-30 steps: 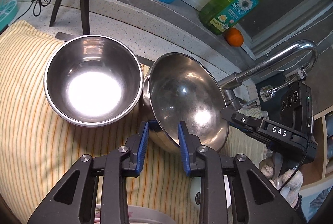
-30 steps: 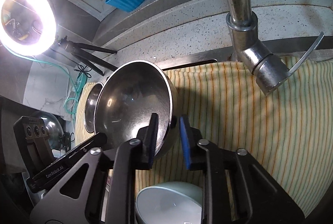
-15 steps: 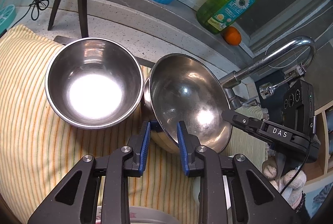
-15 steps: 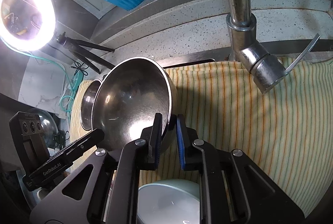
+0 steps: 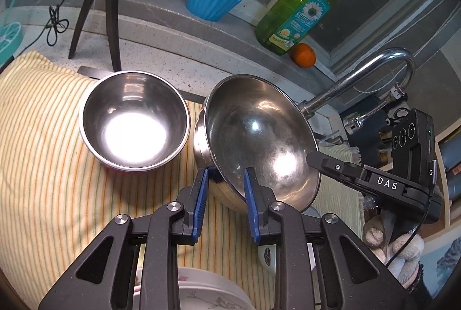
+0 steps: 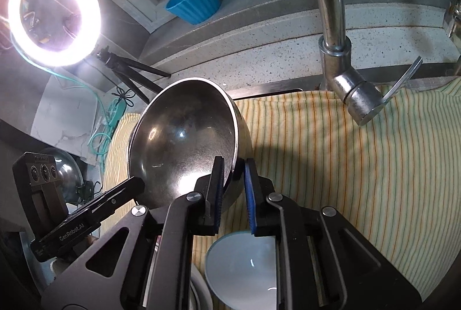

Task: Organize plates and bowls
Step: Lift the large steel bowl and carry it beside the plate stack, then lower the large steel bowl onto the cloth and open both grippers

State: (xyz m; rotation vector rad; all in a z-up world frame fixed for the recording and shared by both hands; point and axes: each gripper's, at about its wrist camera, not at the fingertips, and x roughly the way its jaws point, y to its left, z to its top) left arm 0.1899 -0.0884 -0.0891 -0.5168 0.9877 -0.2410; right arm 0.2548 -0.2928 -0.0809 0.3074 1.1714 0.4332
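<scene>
Steel, wide and shallow, the large bowl is tilted with its mouth turned toward the left wrist camera, and both grippers have it by the rim at once. The left gripper straddles the near rim, 1 blue pad inside the bowl and 1 outside; its jaws stand only a little apart, and they look closed on the bowl's wall. From the other side the right gripper is pinched nearly shut on the opposite rim, again with 1 pad inside and 1 outside. The bowl's underside appears to be just clear of the striped towel, though the exact gap is hard to judge.

Just beside it, to the left in the left wrist view, a smaller, deeper steel bowl sits upright on the towel, glaring under the ring light. A pale bowl lies below the right gripper, and the edge of a patterned white plate shows under the left one. Behind stand the faucet, a blue cup, a green soap bottle and an orange.

By my reading, the step in hand is a 2-handed lift of the large bowl, toward stacking it with its steel partner. Since the small bowl is the narrower, the next move likely calls for keeping both grips even, levelling the bowl, and setting it down where the small one can nest inside.
</scene>
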